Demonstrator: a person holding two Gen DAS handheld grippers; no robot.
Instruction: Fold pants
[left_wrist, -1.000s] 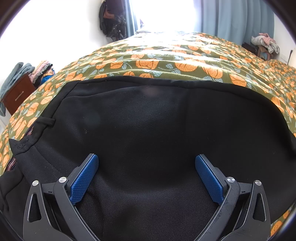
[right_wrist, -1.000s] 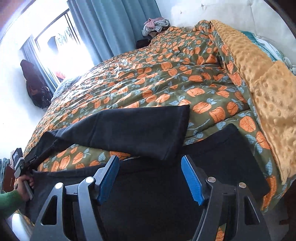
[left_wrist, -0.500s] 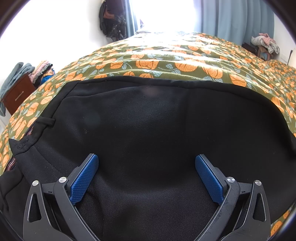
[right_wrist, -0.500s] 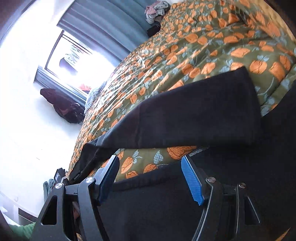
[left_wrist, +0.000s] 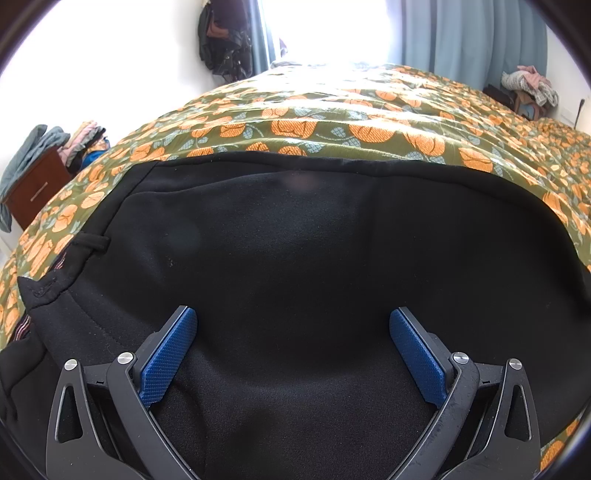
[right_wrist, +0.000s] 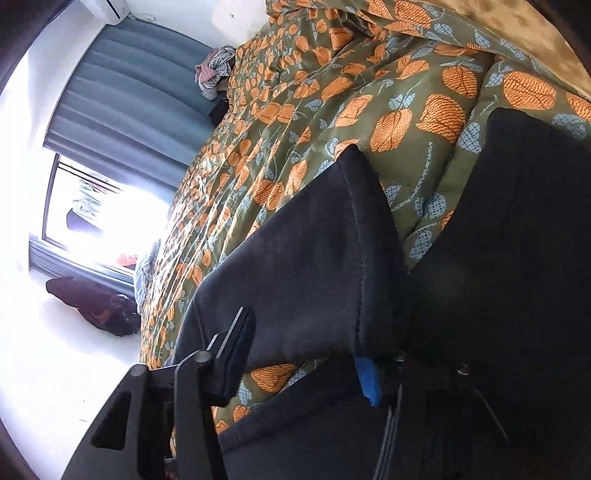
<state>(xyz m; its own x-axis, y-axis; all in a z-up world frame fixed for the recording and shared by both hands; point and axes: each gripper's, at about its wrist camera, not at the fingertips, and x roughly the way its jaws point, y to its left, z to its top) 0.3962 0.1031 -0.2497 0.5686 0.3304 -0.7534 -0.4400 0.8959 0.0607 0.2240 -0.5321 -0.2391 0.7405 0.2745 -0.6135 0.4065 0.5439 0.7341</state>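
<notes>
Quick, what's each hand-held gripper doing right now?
Left hand-held gripper: open, over the black pants, holding nothing.
Right hand-held gripper: jaws just closing around a pant edge; grip cannot be told.

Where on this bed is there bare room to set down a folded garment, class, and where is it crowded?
Free: the flowered quilt beyond the pants' far edge, running towards the window. In the right wrist view, a narrow quilt strip lies bare between the two legs. Crowded: the near edge, where the pants spread under both the left gripper and the right gripper.
</notes>
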